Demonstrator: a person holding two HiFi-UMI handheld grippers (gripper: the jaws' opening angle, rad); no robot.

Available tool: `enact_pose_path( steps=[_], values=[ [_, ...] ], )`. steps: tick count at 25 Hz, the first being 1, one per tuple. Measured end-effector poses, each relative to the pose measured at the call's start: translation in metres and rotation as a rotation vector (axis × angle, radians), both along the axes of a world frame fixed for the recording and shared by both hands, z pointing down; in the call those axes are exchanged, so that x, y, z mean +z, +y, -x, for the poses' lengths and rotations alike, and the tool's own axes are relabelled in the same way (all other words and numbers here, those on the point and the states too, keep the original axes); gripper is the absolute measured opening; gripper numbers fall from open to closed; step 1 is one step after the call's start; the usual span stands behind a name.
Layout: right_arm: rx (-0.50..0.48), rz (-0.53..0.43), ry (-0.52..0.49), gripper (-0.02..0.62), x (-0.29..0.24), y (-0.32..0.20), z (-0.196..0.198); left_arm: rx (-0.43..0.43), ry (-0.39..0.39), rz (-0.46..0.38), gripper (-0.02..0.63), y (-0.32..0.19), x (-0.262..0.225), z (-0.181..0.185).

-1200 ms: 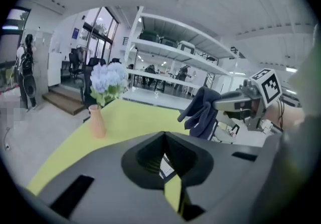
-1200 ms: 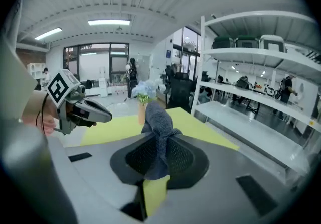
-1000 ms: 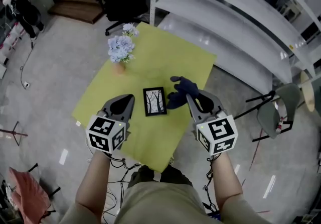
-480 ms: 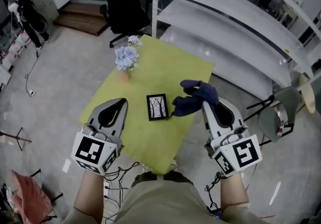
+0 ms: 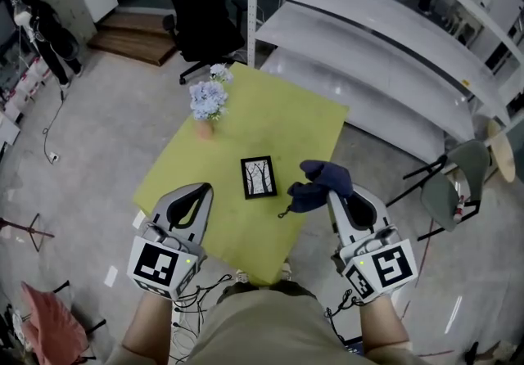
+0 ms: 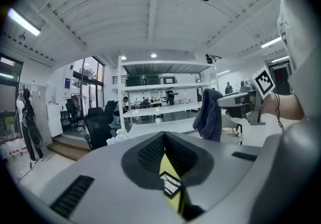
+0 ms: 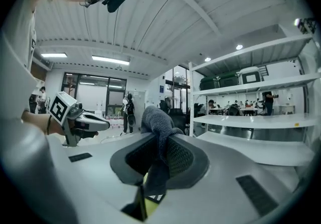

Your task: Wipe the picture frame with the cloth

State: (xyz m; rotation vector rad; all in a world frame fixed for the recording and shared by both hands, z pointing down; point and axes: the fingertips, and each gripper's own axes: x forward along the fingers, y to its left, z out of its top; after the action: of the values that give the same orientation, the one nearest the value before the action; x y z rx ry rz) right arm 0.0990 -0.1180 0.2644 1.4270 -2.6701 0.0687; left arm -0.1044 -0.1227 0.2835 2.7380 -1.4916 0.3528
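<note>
A small black picture frame (image 5: 258, 177) with a tree drawing lies flat in the middle of the yellow-green table (image 5: 270, 114); I see it again through the left jaws, picture frame (image 6: 170, 186). My right gripper (image 5: 334, 191) is shut on a dark blue cloth (image 5: 318, 185), which hangs bunched above the table's right edge, to the right of the frame. The cloth (image 7: 156, 120) rises out between the right gripper (image 7: 163, 140) jaws. My left gripper (image 5: 203, 190) hovers over the table's near left part, shut and holding nothing; left gripper (image 6: 164, 135) points level across the room.
A vase of pale blue flowers (image 5: 207, 99) stands at the table's far left. A black office chair (image 5: 201, 3) sits beyond the table, white shelving (image 5: 385, 36) runs along the right, and a folding chair (image 5: 454, 183) stands at right. A person (image 5: 41, 20) is far left.
Both grippers have drawn back toward me and risen. The cloth has come up off the table beside the frame with the right gripper. The frame has not moved.
</note>
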Motion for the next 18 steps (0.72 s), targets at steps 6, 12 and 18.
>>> enact_pose_path(
  steps=[6,12,18],
  values=[
    [-0.045,0.075,-0.032,0.049,0.014,0.011,0.011,-0.001,0.010,0.018,0.008,0.008,0.011,0.000],
    [-0.052,0.085,-0.018,0.049,0.022,0.011,0.015,-0.008,0.006,0.024,0.008,0.009,0.013,0.002],
    [-0.060,0.085,-0.013,0.049,0.020,0.010,0.018,-0.011,-0.010,0.022,0.006,0.011,0.010,0.005]
  ],
)
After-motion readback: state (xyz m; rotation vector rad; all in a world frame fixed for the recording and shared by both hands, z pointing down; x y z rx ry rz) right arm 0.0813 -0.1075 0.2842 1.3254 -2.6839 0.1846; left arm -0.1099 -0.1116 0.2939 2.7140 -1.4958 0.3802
